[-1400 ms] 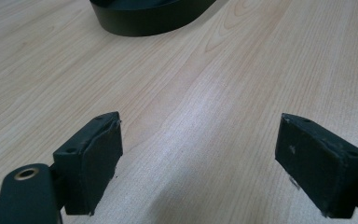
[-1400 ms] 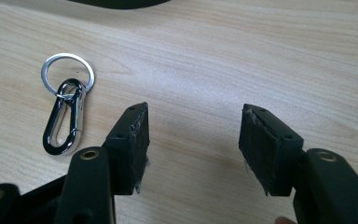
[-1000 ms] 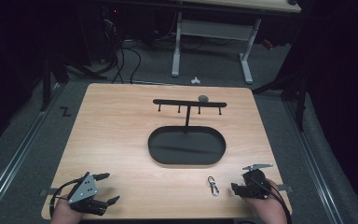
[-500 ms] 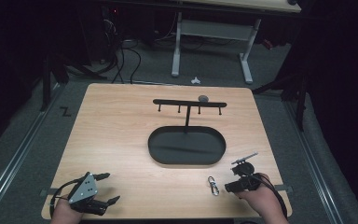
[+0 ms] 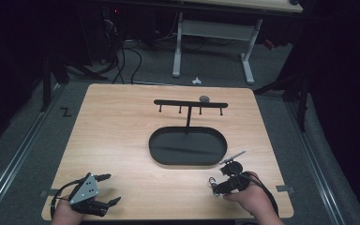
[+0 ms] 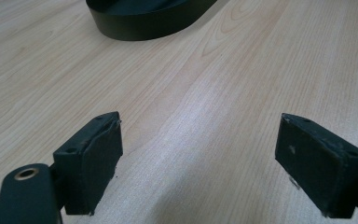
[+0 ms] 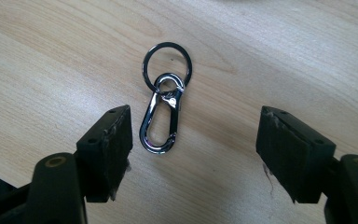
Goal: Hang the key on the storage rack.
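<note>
Wooden table (image 5: 122, 136), light grain, seen from above. Black oval tray (image 5: 187, 146) at centre, with a thin black post rising from it to a horizontal bar with small hooks (image 5: 190, 103). Small grey round thing (image 5: 204, 98) at the bar, too small to identify.

Left gripper (image 5: 105, 189) at near-left corner of table, held in left hand (image 5: 68, 213), grey three-cornered plate on top. Jaws spread wide, nothing between them. In left gripper view (image 6: 196, 158): bare wood between the two black pads, tray edge (image 6: 149, 21) far ahead at top.

Right gripper (image 5: 214, 185) at near-right of table, held in right hand (image 5: 248, 199), just in front of tray's near-right rim, angled toward table's left. Jaws wide apart, gripping nothing. In right gripper view (image 7: 193, 140): metal carabiner clip (image 7: 160, 126) lying flat on wood between the pads, nearer the left pad, not touched by either. Round key ring (image 7: 168, 63) linked through clip's small eye, lying beyond the jaw tips. In high view, clip barely visible as small shiny bit at gripper tips (image 5: 211, 180).

Floor beyond table: white desk legs (image 5: 213, 42), dark cables (image 5: 122, 56).
</note>
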The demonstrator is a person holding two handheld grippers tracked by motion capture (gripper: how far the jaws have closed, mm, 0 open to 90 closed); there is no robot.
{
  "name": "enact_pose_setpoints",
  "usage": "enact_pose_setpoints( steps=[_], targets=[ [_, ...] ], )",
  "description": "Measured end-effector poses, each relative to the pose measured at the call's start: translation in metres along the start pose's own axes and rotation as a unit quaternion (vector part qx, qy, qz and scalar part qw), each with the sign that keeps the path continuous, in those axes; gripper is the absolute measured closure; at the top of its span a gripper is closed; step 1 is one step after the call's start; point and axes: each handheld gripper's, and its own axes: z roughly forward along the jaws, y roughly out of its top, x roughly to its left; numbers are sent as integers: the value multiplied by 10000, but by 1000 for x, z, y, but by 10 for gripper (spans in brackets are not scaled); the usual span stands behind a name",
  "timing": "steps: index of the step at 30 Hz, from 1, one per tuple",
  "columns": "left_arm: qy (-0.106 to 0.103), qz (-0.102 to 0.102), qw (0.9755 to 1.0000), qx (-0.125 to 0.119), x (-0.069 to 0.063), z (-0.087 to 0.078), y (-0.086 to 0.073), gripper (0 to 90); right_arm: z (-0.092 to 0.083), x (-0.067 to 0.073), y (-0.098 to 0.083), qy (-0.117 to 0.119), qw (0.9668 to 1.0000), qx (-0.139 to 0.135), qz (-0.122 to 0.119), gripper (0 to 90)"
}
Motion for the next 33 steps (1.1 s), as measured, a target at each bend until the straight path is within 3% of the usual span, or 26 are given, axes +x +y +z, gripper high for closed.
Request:
enact_pose_setpoints(
  steps=[3,4,7,8,9,14,16,19,23,26,28,30,33],
  targets=[
    [2,-2,10000,-4,0,0,0,154,2,1,1,28,10000,55,-11,302],
    [2,2,10000,-4,0,0,0,154,4,4,3,70,9999,81,-35,385],
    [8,1,10000,-19,0,0,0,154,6,7,4,122,9997,155,-143,495],
    [8,1,10000,-19,0,0,0,154,6,7,4,122,9997,155,-143,495],
    [7,0,10000,-21,0,0,0,153,9,9,6,199,9995,208,-117,564],
    [2,6,10000,-12,0,-1,0,154,14,10,9,202,9993,290,-86,644],
    [5,4,10000,-12,0,0,0,153,16,10,11,200,9991,289,-215,657],
    [10,6,10000,-18,0,0,0,154,16,11,12,235,9992,313,-114,675],
    [6,5,10000,-15,1,0,0,153,17,14,12,141,9990,348,-234,681],
    [6,13,10000,-19,0,0,0,154,17,21,12,-119,9977,348,-564,676],
    [5,15,10000,-22,0,0,1,154,18,23,12,-166,9973,373,-604,674],
    [4,18,10000,-24,0,0,1,154,18,27,14,-304,9951,486,-801,673],
    [2,14,10000,-29,0,0,1,153,19,28,16,-290,9944,534,-863,671]
  ],
)
